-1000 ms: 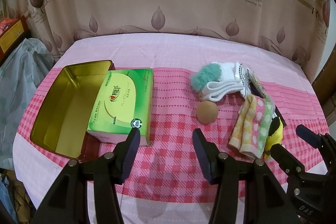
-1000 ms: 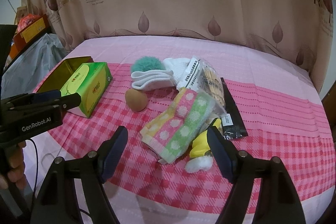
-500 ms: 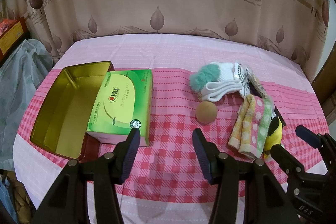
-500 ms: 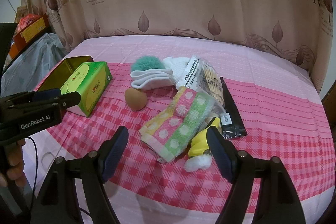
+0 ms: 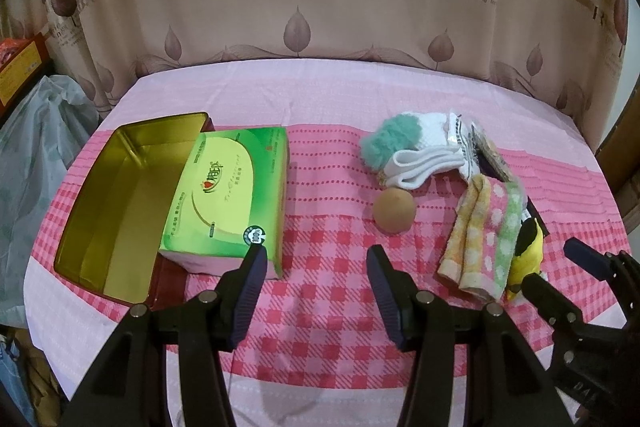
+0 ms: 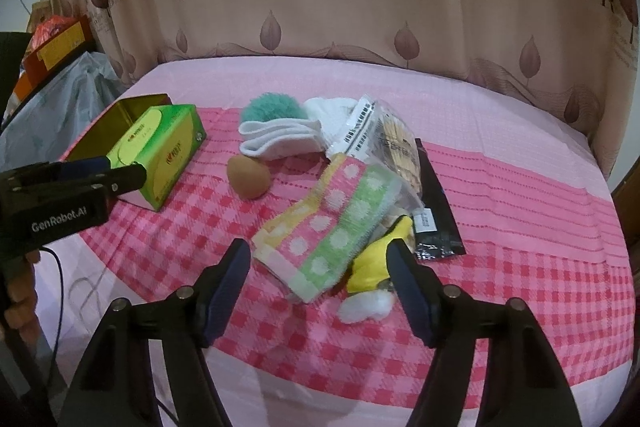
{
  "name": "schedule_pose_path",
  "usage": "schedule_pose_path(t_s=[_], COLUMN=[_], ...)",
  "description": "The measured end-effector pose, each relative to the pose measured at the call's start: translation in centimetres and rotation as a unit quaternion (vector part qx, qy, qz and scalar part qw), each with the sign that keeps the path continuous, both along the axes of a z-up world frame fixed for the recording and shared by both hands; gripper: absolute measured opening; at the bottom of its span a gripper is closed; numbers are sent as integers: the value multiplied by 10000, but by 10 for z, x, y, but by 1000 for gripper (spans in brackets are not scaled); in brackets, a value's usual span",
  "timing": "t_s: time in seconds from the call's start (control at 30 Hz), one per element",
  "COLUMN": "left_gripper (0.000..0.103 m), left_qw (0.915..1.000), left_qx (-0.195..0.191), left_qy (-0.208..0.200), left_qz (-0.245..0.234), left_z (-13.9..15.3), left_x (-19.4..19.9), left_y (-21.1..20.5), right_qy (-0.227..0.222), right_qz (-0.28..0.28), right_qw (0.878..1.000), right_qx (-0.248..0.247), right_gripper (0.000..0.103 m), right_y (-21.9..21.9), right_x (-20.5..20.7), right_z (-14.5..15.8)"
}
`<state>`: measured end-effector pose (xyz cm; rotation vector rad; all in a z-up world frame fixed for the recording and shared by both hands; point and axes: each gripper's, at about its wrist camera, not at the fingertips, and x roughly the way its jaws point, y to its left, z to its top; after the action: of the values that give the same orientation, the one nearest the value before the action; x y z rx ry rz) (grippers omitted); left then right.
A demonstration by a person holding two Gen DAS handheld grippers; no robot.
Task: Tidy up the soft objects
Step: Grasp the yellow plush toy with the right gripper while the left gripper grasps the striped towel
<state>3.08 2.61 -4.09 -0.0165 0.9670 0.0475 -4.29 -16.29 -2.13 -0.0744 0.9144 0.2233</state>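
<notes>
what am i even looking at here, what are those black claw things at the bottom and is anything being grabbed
Those black claws are two hand-held grippers; a person carries one in each hand, and each has a wide-angle camera looking along its two fingers. One picture is from the left gripper, the other from the right gripper; each also glimpses the other at its edge.

On the pink checked tablecloth lie an open gold metal tin with a green tissue box resting partly on it, a tan egg-shaped sponge, a teal fluffy pompom, folded white socks, a striped polka-dot towel, a yellow plush toy, a clear packet and a black sachet.

Nothing is held. The left jaws stand open over bare cloth. The right jaws have just been closing a little but remain open, grasping nothing.
</notes>
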Motion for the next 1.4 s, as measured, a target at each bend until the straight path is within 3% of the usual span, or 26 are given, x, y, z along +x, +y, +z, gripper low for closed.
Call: schedule_pose_path(t_s=[0.4, 0.87, 1.17, 1.4], left_gripper=[53, 53, 53, 60], left_qw=[9995, 9961, 9883, 9749], left_qx=[34, -76, -427, -853], left_qy=[215, 450, 587, 804], left_qz=[-231, -754, -1338, -1894], left_z=[-24, -49, -56, -61], left_x=[12, 32, 39, 49], left_y=[-11, -42, -76, -109], right_qy=[501, 573, 402, 305], right_qz=[-282, -299, -325, -557], right_qw=[9983, 9979, 9983, 9968], right_qx=[-20, 84, 287, 493], right_gripper=[57, 32, 27, 27], right_y=[-29, -38, -52, -72], right_x=[14, 33, 19, 10], right_z=[-41, -61, -51, -46])
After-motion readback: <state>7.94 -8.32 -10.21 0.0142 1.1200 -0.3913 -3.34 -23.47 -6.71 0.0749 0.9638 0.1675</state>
